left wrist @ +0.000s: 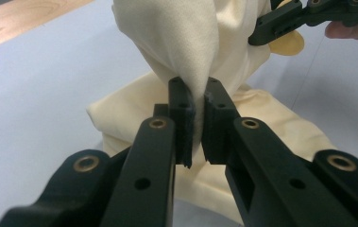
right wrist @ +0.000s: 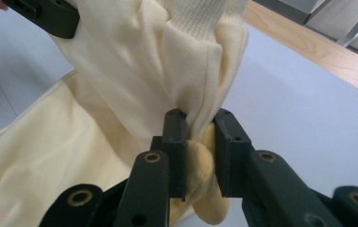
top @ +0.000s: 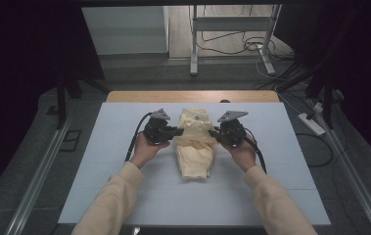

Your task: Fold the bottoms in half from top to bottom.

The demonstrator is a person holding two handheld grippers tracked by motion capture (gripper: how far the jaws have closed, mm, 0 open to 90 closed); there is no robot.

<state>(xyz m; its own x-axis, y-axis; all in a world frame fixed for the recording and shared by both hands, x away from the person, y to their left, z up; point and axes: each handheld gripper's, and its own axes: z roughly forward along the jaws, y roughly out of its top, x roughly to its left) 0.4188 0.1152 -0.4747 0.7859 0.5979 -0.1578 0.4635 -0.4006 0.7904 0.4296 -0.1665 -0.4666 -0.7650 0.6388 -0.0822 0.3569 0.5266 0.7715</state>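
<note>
Cream-yellow cloth — a soft garment (top: 196, 142) — is held up from both sides over a pale blue-grey table cover (top: 100, 186). By the left gripper (top: 175, 131) a thin fold of the garment is pinched: in the left gripper view its fingers (left wrist: 181, 118) are seen nearly closed, with only the layer of cloth between the pads, and the fabric rises straight up from the fingertips. By the right gripper (top: 214, 132) a thicker bunch is clamped; in the right gripper view the fingers (right wrist: 174, 142) are set a little wider, with a wad of cloth squeezed between them and bulging out below the pads, while a ribbed hem (right wrist: 200, 21) is seen above the fingertips. Between the two sets of fingers the upper part of the garment is lifted and gathered — below them its lower part is left lying on the cover, toward the person. Beyond the fingers a strip of wooden table edge (top: 193, 96) is visible.
</note>
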